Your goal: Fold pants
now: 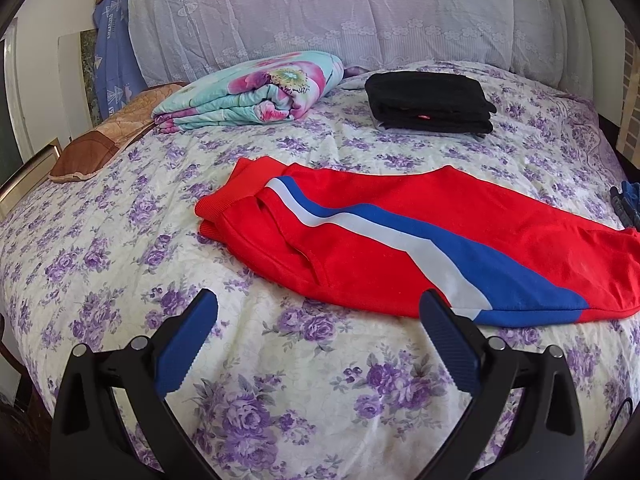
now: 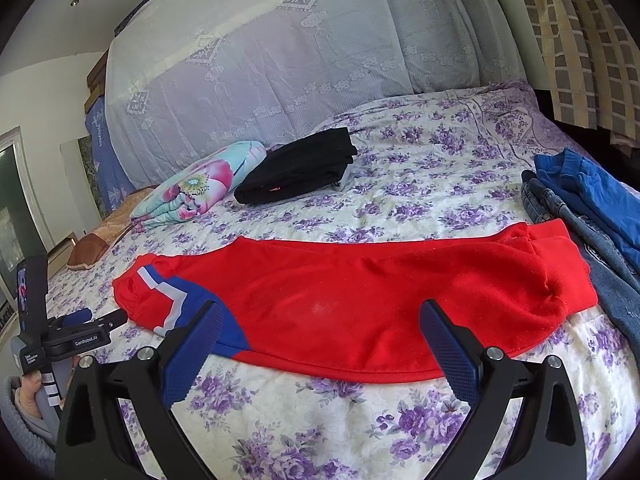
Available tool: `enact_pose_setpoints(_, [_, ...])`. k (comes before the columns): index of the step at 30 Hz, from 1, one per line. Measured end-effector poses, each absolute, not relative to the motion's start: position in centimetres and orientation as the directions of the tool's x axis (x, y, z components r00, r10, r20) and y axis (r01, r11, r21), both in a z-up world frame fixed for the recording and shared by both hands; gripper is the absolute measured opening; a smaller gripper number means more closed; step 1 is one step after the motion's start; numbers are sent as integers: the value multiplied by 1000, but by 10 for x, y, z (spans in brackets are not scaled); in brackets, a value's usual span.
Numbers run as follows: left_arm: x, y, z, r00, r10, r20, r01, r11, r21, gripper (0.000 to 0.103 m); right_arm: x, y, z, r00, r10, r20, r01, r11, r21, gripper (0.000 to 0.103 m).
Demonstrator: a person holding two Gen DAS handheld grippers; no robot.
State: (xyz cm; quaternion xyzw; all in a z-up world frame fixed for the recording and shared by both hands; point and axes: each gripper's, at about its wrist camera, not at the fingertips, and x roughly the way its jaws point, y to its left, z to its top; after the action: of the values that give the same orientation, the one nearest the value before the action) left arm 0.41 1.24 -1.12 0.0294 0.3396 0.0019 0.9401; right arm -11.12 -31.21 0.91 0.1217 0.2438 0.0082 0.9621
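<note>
Red pants (image 1: pixel 420 232) with a blue and white side stripe lie flat across the flowered bed, folded in half lengthwise, waistband at the left in the left wrist view. They also show in the right wrist view (image 2: pixel 340 292). My left gripper (image 1: pixel 318 300) is open and empty, hovering just in front of the pants' near edge. My right gripper (image 2: pixel 320 312) is open and empty, above the near edge of the pants' leg. The left gripper's body (image 2: pixel 80 332) shows at the left of the right wrist view.
A folded black garment (image 1: pixel 430 102) and a rolled floral quilt (image 1: pixel 256 92) lie at the back of the bed. A brown pillow (image 1: pixel 108 140) sits at the left. Blue jeans and a blue garment (image 2: pixel 592 208) are piled at the right. A lace-covered headboard (image 1: pixel 320 12) stands behind.
</note>
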Motion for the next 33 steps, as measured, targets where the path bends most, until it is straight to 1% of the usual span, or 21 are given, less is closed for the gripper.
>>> enact_pose_setpoints(33, [4,11,-11,766,24,-642,18,998,59,99,-110,-322,12,884,72,-462,51,967,250,99])
